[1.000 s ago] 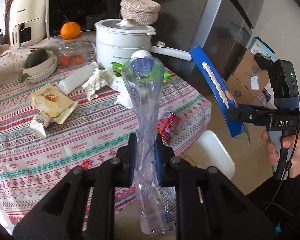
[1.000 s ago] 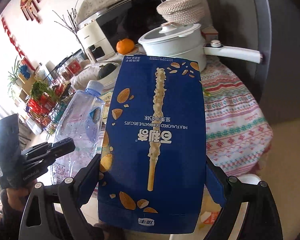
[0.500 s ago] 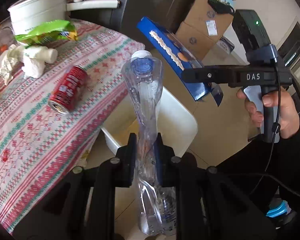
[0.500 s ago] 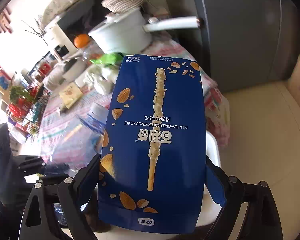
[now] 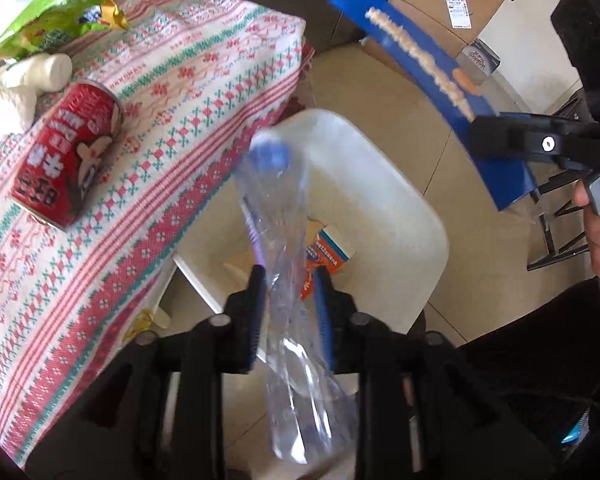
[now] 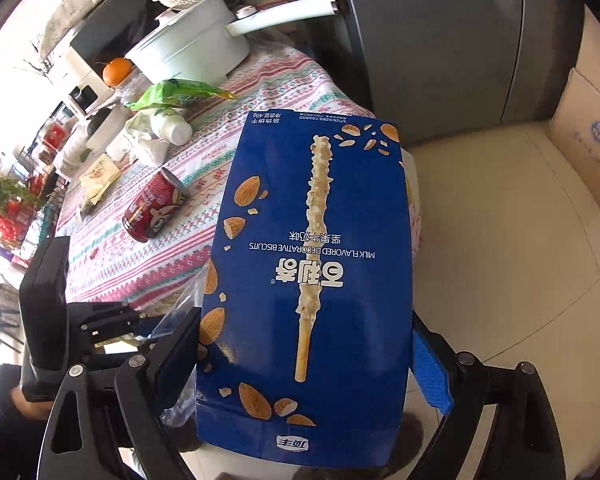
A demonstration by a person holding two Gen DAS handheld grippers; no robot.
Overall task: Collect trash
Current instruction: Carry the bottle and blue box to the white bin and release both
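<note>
My left gripper (image 5: pixel 288 280) is shut on a crushed clear plastic bottle (image 5: pixel 276 208) with a blue cap, held over a white trash bin (image 5: pixel 380 200) that stands on the floor beside the table. My right gripper (image 6: pixel 306 344) is shut on a flat blue biscuit box (image 6: pixel 308 280); the box also shows in the left wrist view (image 5: pixel 420 68), to the right of the bin. A red can (image 5: pixel 68 152) lies on its side on the patterned tablecloth (image 5: pixel 180 92) near the table's edge. A green snack wrapper (image 5: pixel 52 24) and crumpled white paper (image 5: pixel 16 92) lie further back.
An orange-and-white carton (image 5: pixel 328 256) lies inside the bin. A white pot (image 6: pixel 192 52) with a long handle stands at the table's far end. Cardboard boxes (image 5: pixel 448 4) stand on the tiled floor beyond. A grey fridge (image 6: pixel 440 40) is behind the table.
Both grippers have swung away from the table and down toward the bin beside it. The bottle now tilts over the bin's opening. The box is still held.
</note>
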